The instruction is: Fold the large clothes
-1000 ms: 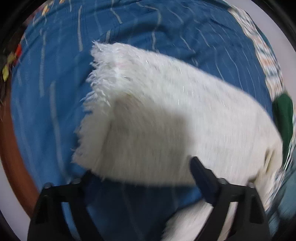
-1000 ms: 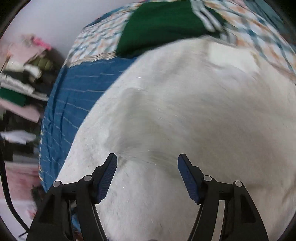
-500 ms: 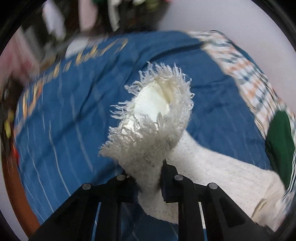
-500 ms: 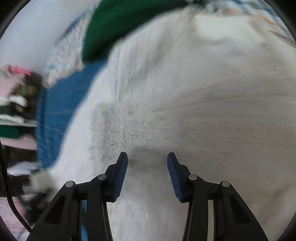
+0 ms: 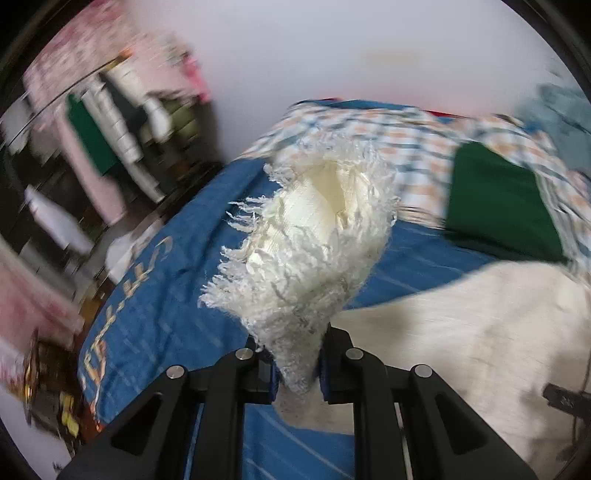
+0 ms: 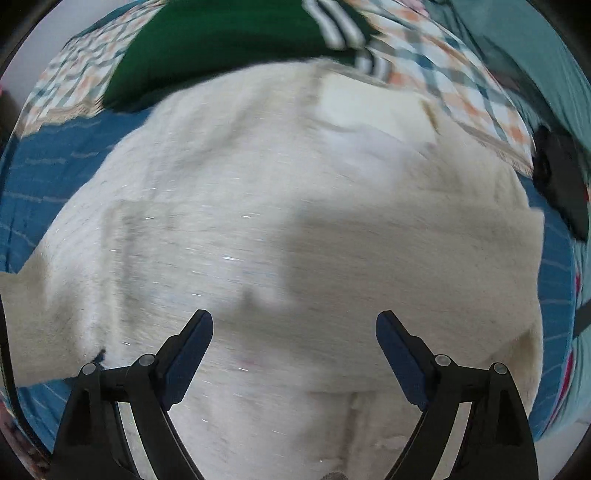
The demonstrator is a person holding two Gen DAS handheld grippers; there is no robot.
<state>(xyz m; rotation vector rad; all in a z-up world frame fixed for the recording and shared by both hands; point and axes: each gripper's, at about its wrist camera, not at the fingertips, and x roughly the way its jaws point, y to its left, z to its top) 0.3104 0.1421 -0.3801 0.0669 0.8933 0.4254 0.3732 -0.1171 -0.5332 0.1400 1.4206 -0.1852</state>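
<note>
A large white knitted garment [image 6: 288, 221] lies spread over the blue bedcover [image 6: 33, 177]. In the left wrist view my left gripper [image 5: 297, 363] is shut on the garment's fringed cuff [image 5: 306, 236], which stands lifted above the bed while the rest of the white garment [image 5: 461, 332] trails to the right. In the right wrist view my right gripper [image 6: 294, 332] points down over the middle of the garment. Its jaws are opening and stand wide apart, with only flat fabric below them and nothing pinched.
A folded dark green garment [image 5: 502, 210] with striped trim [image 6: 343, 26] rests on a checked blanket [image 5: 369, 125] at the far side of the bed. Shelves of stacked clothes [image 5: 114, 122] stand to the left by a white wall. A dark object [image 6: 561, 184] lies at the right.
My left gripper closed on the fringed cuff and lifted it up off the bedcover, rolling as it rose. My right gripper narrowed over the garment, then opened wide again.
</note>
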